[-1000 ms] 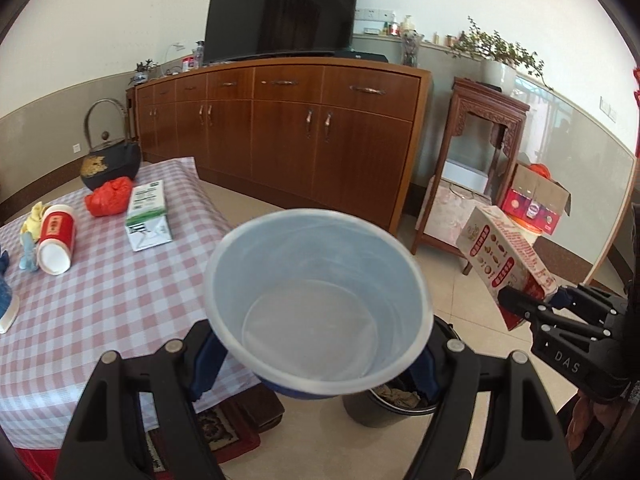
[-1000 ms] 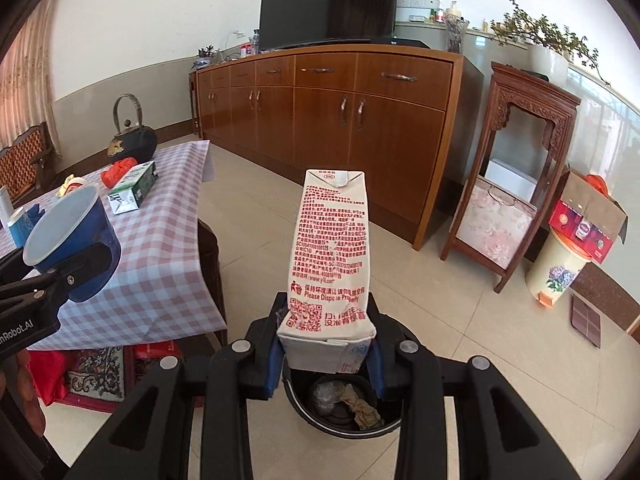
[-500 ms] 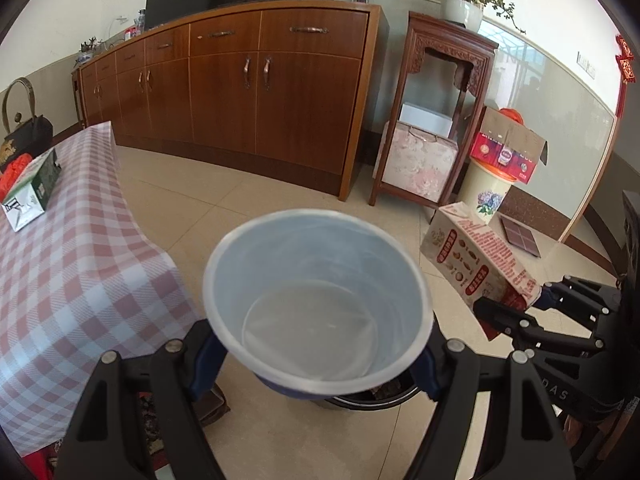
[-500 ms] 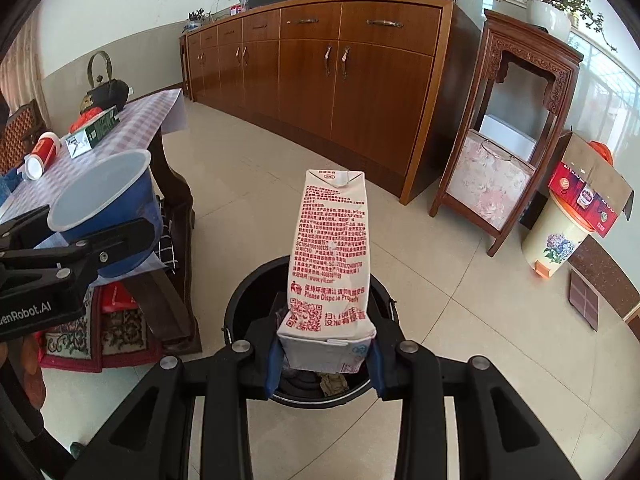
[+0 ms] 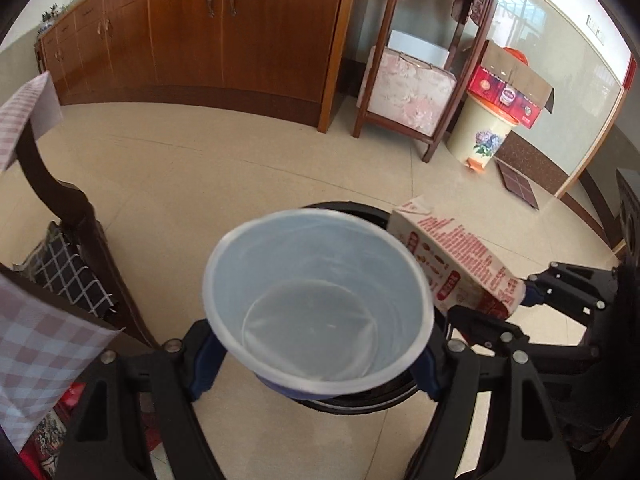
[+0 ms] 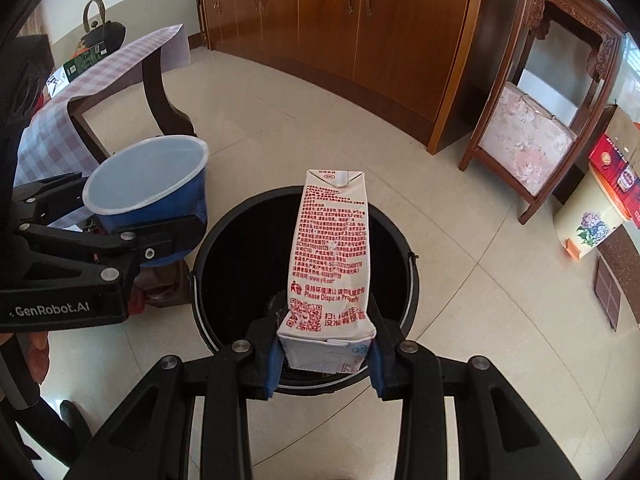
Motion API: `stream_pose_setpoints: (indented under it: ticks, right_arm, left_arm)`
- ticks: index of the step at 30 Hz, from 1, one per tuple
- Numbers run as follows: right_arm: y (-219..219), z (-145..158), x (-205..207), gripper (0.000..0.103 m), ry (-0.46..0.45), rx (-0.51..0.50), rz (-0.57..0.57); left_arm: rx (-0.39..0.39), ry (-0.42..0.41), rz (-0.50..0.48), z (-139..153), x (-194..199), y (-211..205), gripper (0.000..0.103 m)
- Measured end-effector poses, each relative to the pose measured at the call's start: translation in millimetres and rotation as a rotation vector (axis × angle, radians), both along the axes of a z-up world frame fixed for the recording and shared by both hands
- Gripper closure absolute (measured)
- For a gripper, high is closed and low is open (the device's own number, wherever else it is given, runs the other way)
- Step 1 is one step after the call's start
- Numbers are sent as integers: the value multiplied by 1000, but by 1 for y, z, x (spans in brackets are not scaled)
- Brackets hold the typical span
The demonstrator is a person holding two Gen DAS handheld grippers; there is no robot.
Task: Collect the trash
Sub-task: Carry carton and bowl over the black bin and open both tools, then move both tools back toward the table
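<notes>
Red-printed milk carton (image 6: 329, 256) upright, lengthwise over black bin (image 6: 236, 248).

Both wrist views tilt steeply down, close over shared bin (image 6: 304, 256).

The cup (image 6: 146, 184) hangs just left of the bin (image 6: 304, 284). The carton (image 6: 330, 264) is above the bin's opening. The cabinet (image 6: 360, 20) stands well behind the bin.
</notes>
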State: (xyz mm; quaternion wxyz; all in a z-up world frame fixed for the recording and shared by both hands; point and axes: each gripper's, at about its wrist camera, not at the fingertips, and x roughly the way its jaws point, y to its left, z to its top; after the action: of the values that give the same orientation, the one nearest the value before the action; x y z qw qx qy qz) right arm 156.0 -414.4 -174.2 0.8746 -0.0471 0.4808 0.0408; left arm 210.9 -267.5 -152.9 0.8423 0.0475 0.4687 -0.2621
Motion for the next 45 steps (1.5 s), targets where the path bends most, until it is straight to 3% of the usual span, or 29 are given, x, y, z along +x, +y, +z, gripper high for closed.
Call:
stream_pose_setpoints:
  ticks: [1,2,3,4,9,18,27,45]
  right_arm:
    - [-1,-6,5,66,15,3,10]
    - [-4,-14,10,58,17,23,18]
    - [-10,-23,16,39,24,55,8]
    - [-13,-34,23,0,64,54,-22]
    - [-28,-50,27,0,101,42,-95]
    - [-21,-22,13,0,47,-14,-151]
    - [3,7,-8,0,1,-27,-120]
    - [128,105,-21,0,-188,-40,-2]
  left_arm:
    - [23,-1,8,-4,3,-2,20]
    - [53,-8,39,-8,6,-2,15]
    - [63,-2,54,-11,9,2,6]
    - [69,0,62,-11,9,5,5]
    - [107,-48,118,-10,4,27,5]
    - [66,-83,228,7,-16,76,5]
    - [70,-131,276,27,-46,110,5]
    - [18,-242,471,87,-87,192,5]
